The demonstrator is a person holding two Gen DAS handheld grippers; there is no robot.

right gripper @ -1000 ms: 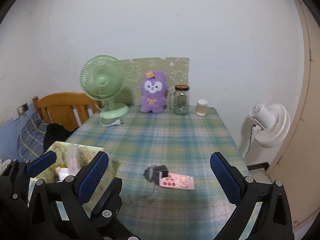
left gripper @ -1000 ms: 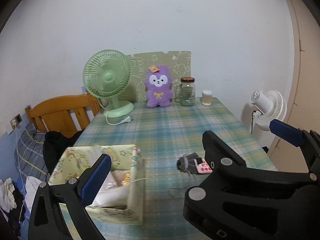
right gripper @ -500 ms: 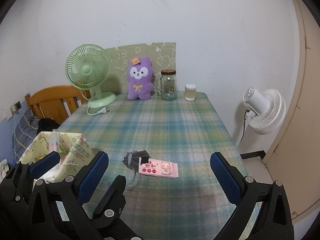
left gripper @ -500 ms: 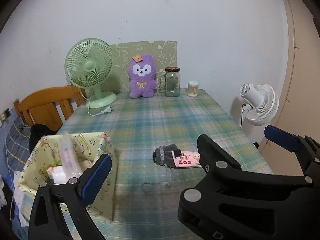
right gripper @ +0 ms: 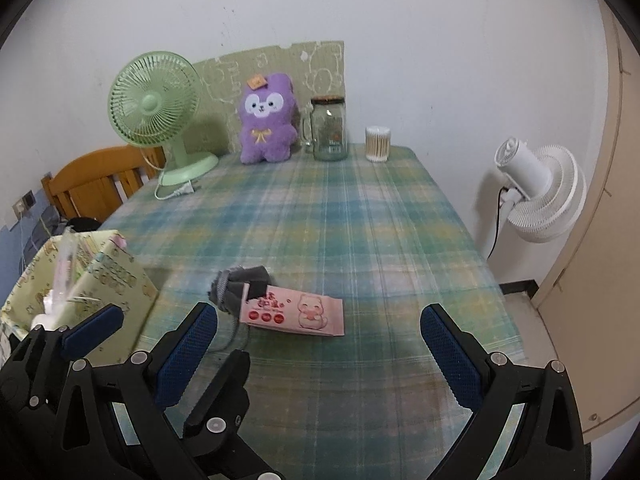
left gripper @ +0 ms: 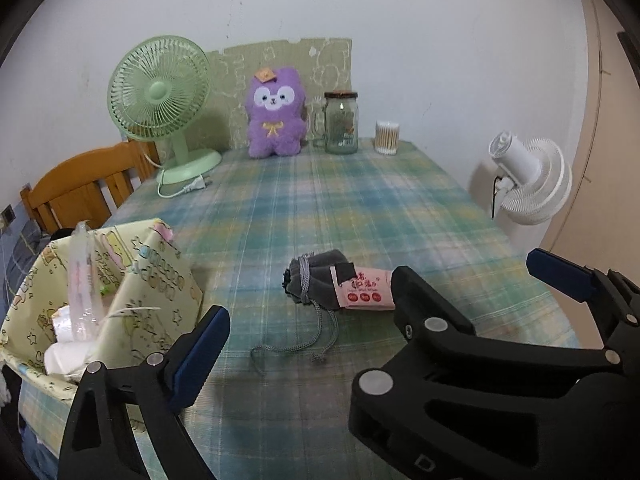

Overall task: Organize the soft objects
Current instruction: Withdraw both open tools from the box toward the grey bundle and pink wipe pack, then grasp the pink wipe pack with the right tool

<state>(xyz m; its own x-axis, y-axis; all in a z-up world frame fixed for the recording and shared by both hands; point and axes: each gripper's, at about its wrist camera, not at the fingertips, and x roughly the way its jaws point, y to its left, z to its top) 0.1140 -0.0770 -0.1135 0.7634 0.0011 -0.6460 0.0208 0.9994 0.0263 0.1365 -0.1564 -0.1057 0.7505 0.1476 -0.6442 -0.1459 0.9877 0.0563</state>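
Note:
A grey drawstring pouch [left gripper: 316, 284] [right gripper: 240, 284] lies mid-table, its mouth overlapping the end of a flat pink tissue pack [left gripper: 366, 292] [right gripper: 296, 312]. A purple plush [left gripper: 274, 116] sits at the far edge. A yellow fabric basket [left gripper: 160, 280] [right gripper: 116, 280] with soft items stands at the left. My left gripper [left gripper: 320, 320] hovers short of the pouch; its jaws are wide and closing, gripping nothing. My right gripper [right gripper: 318, 312] is open above the near table, with the pack lying ahead between its fingers, untouched. The two grippers overlap side by side.
At the far end of the plaid table [left gripper: 360, 208] are a green desk fan [left gripper: 160, 92], a glass jar [left gripper: 341, 124] and a cotton swab cup [left gripper: 387, 138]. A white fan [left gripper: 528, 180] stands off the right edge, a wooden chair [left gripper: 80, 188] at the left.
Both grippers have come down and forward together, so the pouch and pink pack look larger and nearer. The basket has slid toward the left edge of both views. Nothing was gripped.

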